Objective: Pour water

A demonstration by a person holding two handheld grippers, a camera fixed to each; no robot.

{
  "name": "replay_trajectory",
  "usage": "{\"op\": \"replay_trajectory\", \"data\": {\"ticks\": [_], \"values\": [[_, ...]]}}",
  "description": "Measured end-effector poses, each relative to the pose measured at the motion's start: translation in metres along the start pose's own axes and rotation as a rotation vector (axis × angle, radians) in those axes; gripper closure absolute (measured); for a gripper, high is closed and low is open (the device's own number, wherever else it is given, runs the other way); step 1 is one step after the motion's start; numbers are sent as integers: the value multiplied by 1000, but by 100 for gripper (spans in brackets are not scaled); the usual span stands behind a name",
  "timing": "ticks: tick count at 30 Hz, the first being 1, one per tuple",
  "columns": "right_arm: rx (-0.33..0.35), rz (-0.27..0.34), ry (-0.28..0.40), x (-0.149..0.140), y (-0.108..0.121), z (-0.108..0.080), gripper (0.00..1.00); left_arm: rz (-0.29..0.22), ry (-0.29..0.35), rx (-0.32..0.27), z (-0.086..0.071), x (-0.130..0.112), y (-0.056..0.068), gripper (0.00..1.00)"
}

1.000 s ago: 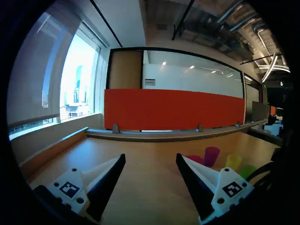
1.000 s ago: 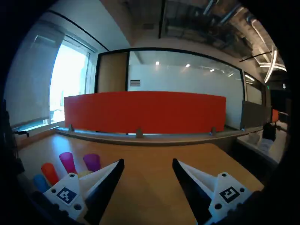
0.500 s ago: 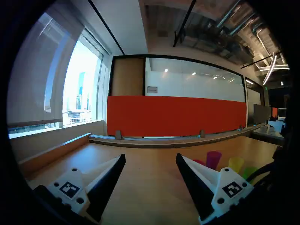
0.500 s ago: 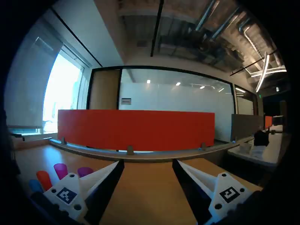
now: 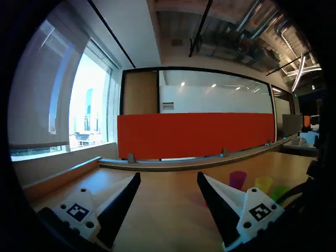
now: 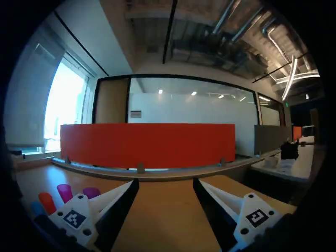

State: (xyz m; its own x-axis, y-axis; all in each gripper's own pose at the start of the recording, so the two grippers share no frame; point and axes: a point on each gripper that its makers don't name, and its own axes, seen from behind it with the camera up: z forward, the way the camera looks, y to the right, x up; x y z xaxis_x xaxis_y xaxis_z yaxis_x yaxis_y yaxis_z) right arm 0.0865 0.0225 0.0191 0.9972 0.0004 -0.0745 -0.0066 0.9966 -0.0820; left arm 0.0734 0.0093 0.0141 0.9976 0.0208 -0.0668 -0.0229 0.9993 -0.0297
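1. Two tools are held with their jaws spread wide and nothing between them. Past the left tool [image 5: 168, 173] and the right tool [image 6: 166, 180] there is just bare wood.
2. Both hover low over a wooden bench [image 5: 168, 227], pointing roughly level toward its far edge.
3. In the left gripper view, cups stand on the bench to the right, beyond that tool's right finger. A purple cup [image 5: 237, 179] is farthest, a yellow cup [image 5: 263, 184] is just right of it, and a green cup [image 5: 277, 192] is nearer and partly hidden by the finger (what they hold cannot be told).
4. In the right gripper view, cups stand at the left, past that tool's left finger. A magenta cup [image 6: 65, 192] and a violet cup [image 6: 91, 192] stand side by side. An orange cup [image 6: 47, 202] and a blue cup [image 6: 37, 208] are nearer, at the left edge.
5. A red divider panel [image 5: 193, 134] runs along the bench's far edge.
6. A bright window [image 5: 86, 109] is at the far left, and a glass wall [image 6: 189, 107] rises behind the panel.
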Motion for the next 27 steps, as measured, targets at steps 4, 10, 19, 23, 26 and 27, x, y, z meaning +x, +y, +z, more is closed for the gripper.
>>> {"op": "replay_trajectory", "data": {"ticks": [4,10,19,23,26,27], "values": [[6,-7,-10,-5,2,-2,1,8,11,4,0,-3,3,0],[6,-36,-7,-9,2,-6,1,7,11,8,-2,-14,6,0],[0,-42,-41,-23,-3,-2,1,-1,6,21,-9,-34,7,0],[7,-39,-44,-25,-9,0,0,-19,3,26,-12,-41,6,0],[13,-39,-48,-26,-12,1,0,-20,2,25,-15,-43,5,0],[15,-40,-49,-27,-13,1,0,-18,2,25,-16,-43,4,0]]}}
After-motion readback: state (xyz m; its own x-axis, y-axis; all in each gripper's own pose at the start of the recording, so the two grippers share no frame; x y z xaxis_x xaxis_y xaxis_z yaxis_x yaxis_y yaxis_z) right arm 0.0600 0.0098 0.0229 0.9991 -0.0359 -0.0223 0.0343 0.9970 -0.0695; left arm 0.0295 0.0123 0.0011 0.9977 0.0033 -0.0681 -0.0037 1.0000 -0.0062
